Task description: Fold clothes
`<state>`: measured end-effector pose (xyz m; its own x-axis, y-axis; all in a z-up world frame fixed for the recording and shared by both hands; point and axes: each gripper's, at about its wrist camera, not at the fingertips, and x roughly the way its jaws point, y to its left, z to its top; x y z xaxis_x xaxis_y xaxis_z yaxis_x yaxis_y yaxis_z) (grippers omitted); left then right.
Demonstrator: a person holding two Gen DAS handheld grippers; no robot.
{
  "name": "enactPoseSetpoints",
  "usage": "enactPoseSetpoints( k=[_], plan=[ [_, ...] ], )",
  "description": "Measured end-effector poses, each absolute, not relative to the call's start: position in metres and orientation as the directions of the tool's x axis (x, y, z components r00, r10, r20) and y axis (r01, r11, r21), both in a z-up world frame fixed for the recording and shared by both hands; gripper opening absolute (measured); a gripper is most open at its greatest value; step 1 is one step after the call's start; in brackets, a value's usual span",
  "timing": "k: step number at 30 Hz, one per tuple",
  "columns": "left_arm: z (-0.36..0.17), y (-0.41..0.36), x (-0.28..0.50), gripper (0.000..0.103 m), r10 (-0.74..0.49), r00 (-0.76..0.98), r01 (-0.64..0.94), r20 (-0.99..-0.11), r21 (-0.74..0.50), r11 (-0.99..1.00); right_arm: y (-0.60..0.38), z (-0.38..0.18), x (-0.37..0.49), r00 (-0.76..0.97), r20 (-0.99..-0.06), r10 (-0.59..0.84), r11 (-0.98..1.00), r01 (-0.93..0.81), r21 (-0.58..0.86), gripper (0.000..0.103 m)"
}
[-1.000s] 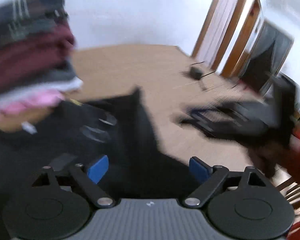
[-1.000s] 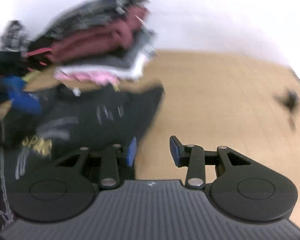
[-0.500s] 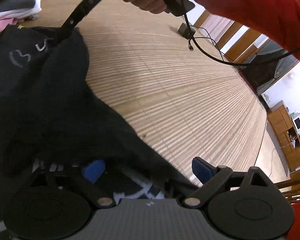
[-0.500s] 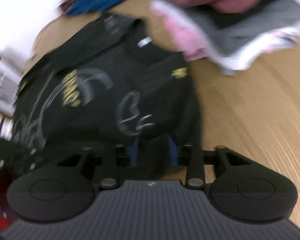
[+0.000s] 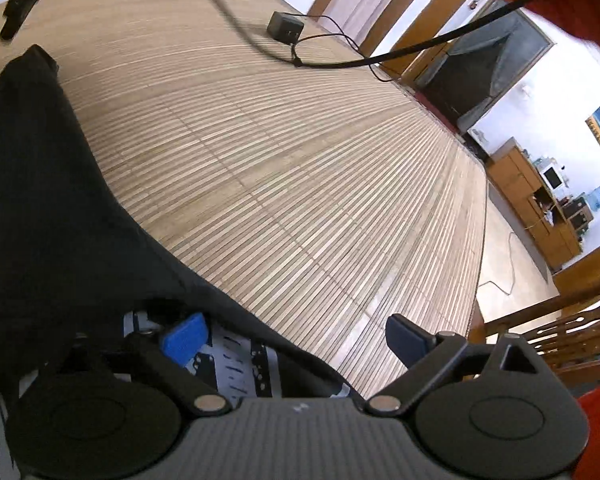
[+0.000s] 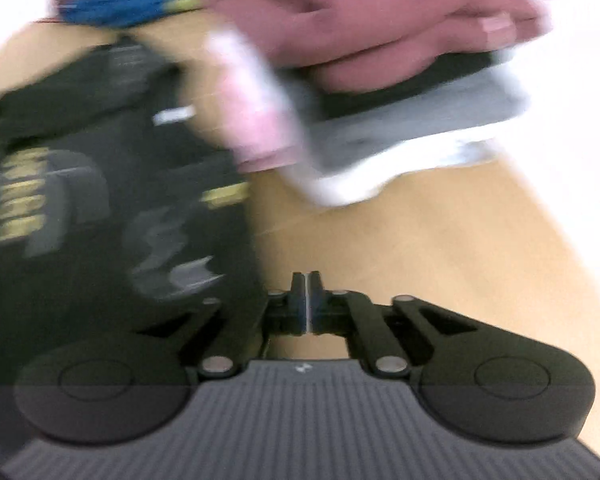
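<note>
A black printed T-shirt (image 5: 32, 184) lies on the slatted wooden table (image 5: 300, 168); in the right wrist view it (image 6: 100, 208) shows yellow and grey print. My left gripper (image 5: 296, 338) is open, its jaws straddling the shirt's edge, with the left blue pad (image 5: 184, 338) over the fabric. My right gripper (image 6: 307, 300) is shut with nothing seen between its pads, just right of the shirt's edge; it also shows at the top left of the left wrist view (image 5: 20, 4). This view is blurred.
A stack of folded clothes (image 6: 380, 60), maroon, grey, white and pink, sits behind the shirt. A blue garment (image 6: 112, 0) lies at the back left. A black adapter (image 5: 286, 28) with cables lies far on the table. The table's edge (image 5: 480, 240) runs along the right.
My right gripper has closed fully and come off the shirt's edge, moving right. My left gripper stays open over the shirt's edge, now lower and closer to the table.
</note>
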<state>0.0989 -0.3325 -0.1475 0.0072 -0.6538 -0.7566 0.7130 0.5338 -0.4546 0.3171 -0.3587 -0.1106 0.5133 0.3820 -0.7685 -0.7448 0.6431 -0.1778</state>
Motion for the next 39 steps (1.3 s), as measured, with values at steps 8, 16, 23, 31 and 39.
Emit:
enactPoseSetpoints(
  k=[8,16,23,31,39],
  plan=[
    [-0.118,-0.247,0.123,0.095,-0.724,0.068,0.658,-0.686,-0.515,0.55,-0.444,-0.082,0.168,0.73,-0.62,0.289,0.944,-0.326,0.056,0.045],
    [-0.094,-0.186,0.179,0.096,-0.72,0.253,0.674,-0.646,-0.416,0.61,-0.422,-0.122,-0.033,0.68,-0.733,0.028,0.999,-0.05,-0.008,0.047],
    [-0.088,-0.276,0.291,0.096,-0.628,0.279,0.801,-0.727,-0.184,0.569,-0.373,-0.149,-0.055,0.671,-0.742,-0.005,0.988,-0.112,-0.108,0.047],
    [-0.117,-0.343,0.33,0.032,-0.355,0.204,0.87,-0.912,0.003,0.493,-0.332,-0.167,-0.058,0.803,-0.587,-0.102,0.885,-0.196,-0.422,0.046],
    [-0.098,-0.316,0.31,0.012,-0.504,0.246,0.628,-0.828,-0.26,0.734,-0.303,-0.178,-0.038,0.82,-0.543,-0.18,0.876,-0.117,-0.468,0.027]
  ],
)
